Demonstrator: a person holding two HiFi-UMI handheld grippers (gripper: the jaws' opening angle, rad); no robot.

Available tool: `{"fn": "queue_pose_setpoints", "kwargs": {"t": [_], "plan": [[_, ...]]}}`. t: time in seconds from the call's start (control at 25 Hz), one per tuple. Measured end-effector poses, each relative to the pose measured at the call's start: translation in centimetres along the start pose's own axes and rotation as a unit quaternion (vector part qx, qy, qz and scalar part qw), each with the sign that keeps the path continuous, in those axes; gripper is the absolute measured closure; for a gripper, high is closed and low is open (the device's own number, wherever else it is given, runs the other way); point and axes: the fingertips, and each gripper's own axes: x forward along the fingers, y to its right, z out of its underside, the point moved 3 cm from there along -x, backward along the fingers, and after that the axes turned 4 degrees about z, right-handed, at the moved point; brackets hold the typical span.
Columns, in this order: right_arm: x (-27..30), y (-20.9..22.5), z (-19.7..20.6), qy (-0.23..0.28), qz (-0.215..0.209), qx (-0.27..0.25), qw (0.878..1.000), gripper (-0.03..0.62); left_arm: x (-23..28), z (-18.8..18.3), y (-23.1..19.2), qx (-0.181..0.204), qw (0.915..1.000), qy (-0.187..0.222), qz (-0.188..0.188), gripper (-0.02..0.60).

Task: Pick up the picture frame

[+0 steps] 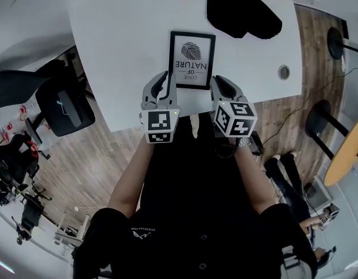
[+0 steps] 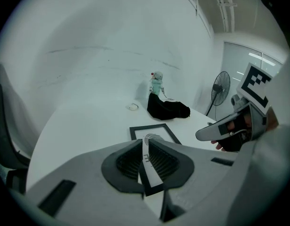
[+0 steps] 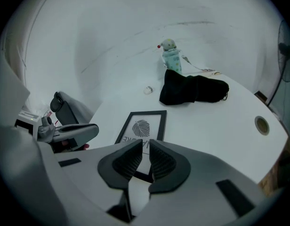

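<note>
1. A white desk (image 1: 121, 39) with a rounded edge fills the upper part of the head view. A round cable hole (image 1: 283, 72) sits near its right end.
2. The picture frame (image 1: 192, 60) lies flat on the desk close to the near edge. It has a black border and a leaf print.
3. Beyond the frame lie a black cloth bundle (image 1: 243, 7), a small white object (image 3: 148, 89) and a pale green figure (image 3: 171, 55).
4. The left gripper (image 1: 158, 86) hangs by the frame's near left corner and the right gripper (image 1: 224, 86) by its near right corner.
5. The fingers (image 2: 128, 161) of each gripper stand slightly apart. The frame shows through the narrow gap and nothing is clamped.
6. The floor (image 1: 97, 156) is wood planks. A black office chair (image 1: 63, 106) stands to the left and a round wooden table (image 1: 348, 150) to the right.
7. A standing fan (image 2: 221, 89) shows past the desk, against white walls.
</note>
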Motion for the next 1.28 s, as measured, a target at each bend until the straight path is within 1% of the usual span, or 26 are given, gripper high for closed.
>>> {"fn": "queue_pose_setpoints", "kwargs": {"t": [0.24,0.32,0.56,0.76,0.88,1.0,1.28], "plan": [[2.5,0.7,1.3,-0.042,-0.003,0.018,0.999,0.503,2.0,2.6,-1.0,-0.021,0.9978,-0.062,0.0,0.507],[3.4,0.9,1.9,-0.058,-0.003,0.03,0.998,0.478,2.7,3.4,-1.3,-0.026,0.9963,-0.082,-0.002,0.502],[5.0,1.6,3.1,-0.088,0.015,0.038,0.995,0.473,4.2,4.9,-1.7,-0.041,0.9919,-0.12,0.003,0.492],[5.9,1.8,3.9,-0.103,0.021,0.045,0.993,0.474,5.3,6.3,-1.6,-0.054,0.9861,-0.157,0.008,0.489],[6.3,1.7,4.4,-0.11,0.021,0.046,0.993,0.479,5.5,6.9,-1.6,-0.07,0.9833,-0.168,0.007,0.489],[6.5,1.7,4.5,-0.112,0.026,0.044,0.992,0.484,5.6,7.0,-1.7,-0.069,0.9827,-0.172,0.005,0.489],[6.5,1.6,4.4,-0.121,0.043,0.036,0.991,0.497,5.8,7.1,-1.7,-0.084,0.9784,-0.188,-0.006,0.491]]}}
